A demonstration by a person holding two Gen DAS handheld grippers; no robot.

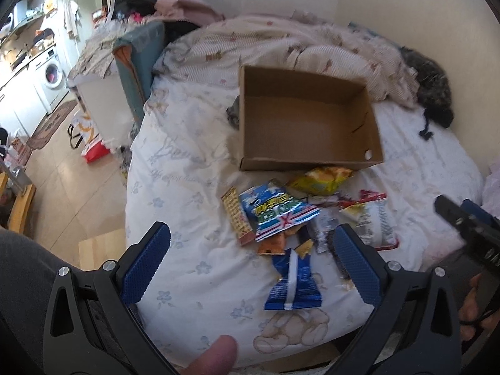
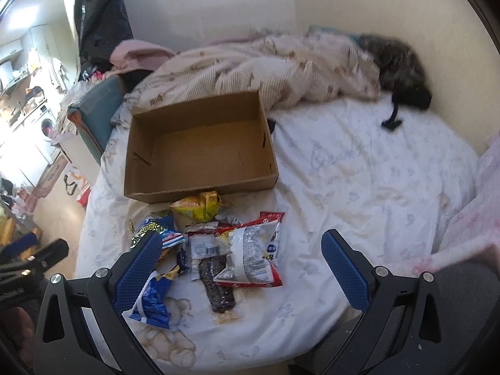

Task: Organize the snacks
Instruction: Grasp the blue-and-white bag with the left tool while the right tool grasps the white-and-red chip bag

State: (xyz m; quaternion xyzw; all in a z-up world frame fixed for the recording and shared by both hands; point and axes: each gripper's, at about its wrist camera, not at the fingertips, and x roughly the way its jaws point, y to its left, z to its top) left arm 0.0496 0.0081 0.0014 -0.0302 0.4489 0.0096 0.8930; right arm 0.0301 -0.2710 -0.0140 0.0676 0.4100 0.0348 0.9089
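Both grippers, left gripper [image 1: 251,250] & right gripper [image 2: 242,253], released, holding nothing. Snack packets [image 2: 247,250] piled on bed [image 2: 359,162] just near of cardboard box [image 2: 200,147] (nothing in box).

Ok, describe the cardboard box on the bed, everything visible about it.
The open brown cardboard box is a shallow rectangular tray with no lid, its bare floor holding nothing. A small round hole pierces one wall near a corner. It sits flat on the white floral bedsheet, its far side near the rumpled beige blanket. The yellow snack bag lies against its near wall.
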